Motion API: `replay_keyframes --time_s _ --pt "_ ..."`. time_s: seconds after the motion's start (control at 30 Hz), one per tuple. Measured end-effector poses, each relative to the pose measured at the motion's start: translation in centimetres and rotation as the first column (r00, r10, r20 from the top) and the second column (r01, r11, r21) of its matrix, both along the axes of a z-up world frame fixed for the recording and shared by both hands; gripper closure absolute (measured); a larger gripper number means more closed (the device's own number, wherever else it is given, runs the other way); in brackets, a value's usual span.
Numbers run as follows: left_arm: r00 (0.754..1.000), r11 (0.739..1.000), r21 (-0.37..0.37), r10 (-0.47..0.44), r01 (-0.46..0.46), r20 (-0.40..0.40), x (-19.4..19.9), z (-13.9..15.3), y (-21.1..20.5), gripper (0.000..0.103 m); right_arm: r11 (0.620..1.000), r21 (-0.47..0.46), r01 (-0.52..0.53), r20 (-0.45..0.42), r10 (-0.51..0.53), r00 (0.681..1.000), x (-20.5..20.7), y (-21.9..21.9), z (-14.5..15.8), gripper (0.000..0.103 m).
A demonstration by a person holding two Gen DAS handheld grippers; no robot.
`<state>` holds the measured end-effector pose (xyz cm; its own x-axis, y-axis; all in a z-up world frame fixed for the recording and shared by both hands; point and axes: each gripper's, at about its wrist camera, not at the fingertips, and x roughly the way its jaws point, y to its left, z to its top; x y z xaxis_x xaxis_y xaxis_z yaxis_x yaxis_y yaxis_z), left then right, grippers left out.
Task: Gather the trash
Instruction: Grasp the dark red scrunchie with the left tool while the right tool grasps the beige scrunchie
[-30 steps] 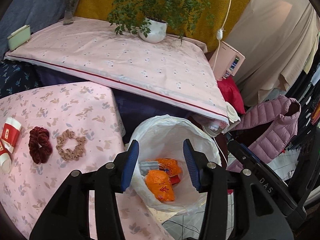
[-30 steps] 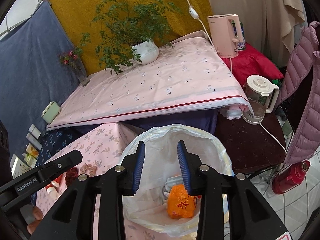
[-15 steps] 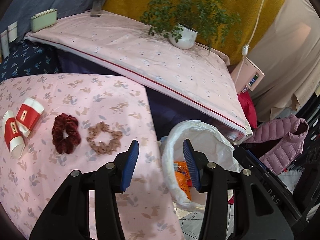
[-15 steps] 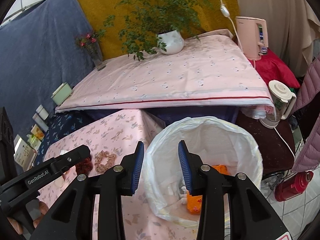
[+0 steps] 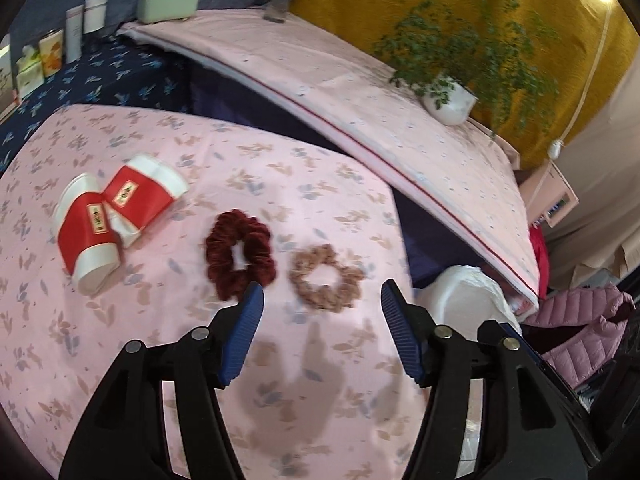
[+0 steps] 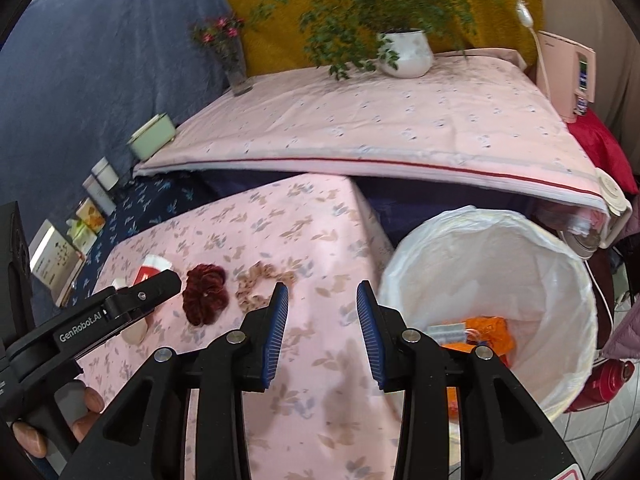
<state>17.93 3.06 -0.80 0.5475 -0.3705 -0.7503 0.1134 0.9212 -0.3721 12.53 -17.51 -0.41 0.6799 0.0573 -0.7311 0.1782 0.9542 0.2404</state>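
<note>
Two crushed red-and-white paper cups (image 5: 116, 216) lie at the left of the pink floral table (image 5: 120, 360). Beside them lie a maroon scrunchie (image 5: 240, 254) and a tan scrunchie (image 5: 326, 276). My left gripper (image 5: 322, 308) hovers over the table just in front of the scrunchies, its jaws opening with nothing between them. My right gripper (image 6: 322, 304) is open and empty above the table's right part, beside the white-lined trash bin (image 6: 520, 240). The bin holds orange wrappers (image 6: 486, 330). In the right wrist view the left gripper's finger hides most of the cups (image 6: 150, 270).
A higher table with a pink cloth (image 6: 400, 128) stands behind, bearing a potted plant (image 6: 406, 54) and a flower vase (image 6: 236, 68). Boxes and jars (image 5: 44, 56) line the blue cloth at left. A kettle (image 6: 600, 220), red flask (image 6: 608, 380) and pink jacket (image 5: 580, 328) crowd the right.
Both grippers swung left from above the bin to over the floral table. The cups and scrunchies came toward the middle of the left view. The left jaws have widened.
</note>
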Motion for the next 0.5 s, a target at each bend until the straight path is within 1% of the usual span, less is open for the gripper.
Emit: replay_keyframes --time_s 0.07,0.17,0.3,0.5 --pt "0.999 1.0 0.008 0.03 -0.029 -0.015 0.5 -0.9 1.3 0.045 1.0 0.002 -0.016 -0.015 0.017 1.0 0.7 1.1 -0.6 0.067" --pt "0.996 0.997 0.027 0.074 -0.073 -0.039 1.3 -2.2 2.8 0.045 1.0 0.011 -0.027 -0.036 0.028 0.999 1.9 2.4 -1.7 0.057" --pt "0.992 0.992 0.071 0.11 -0.105 -0.065 2.5 -3.8 3.9 0.045 0.999 0.016 -0.044 -0.07 0.045 0.997 3.6 3.8 -3.2 0.057" --pt "0.987 0.986 0.12 0.13 -0.119 -0.094 4.5 -6.2 4.3 0.045 0.999 0.027 -0.046 -0.121 0.049 0.991 6.4 4.8 -5.7 0.057"
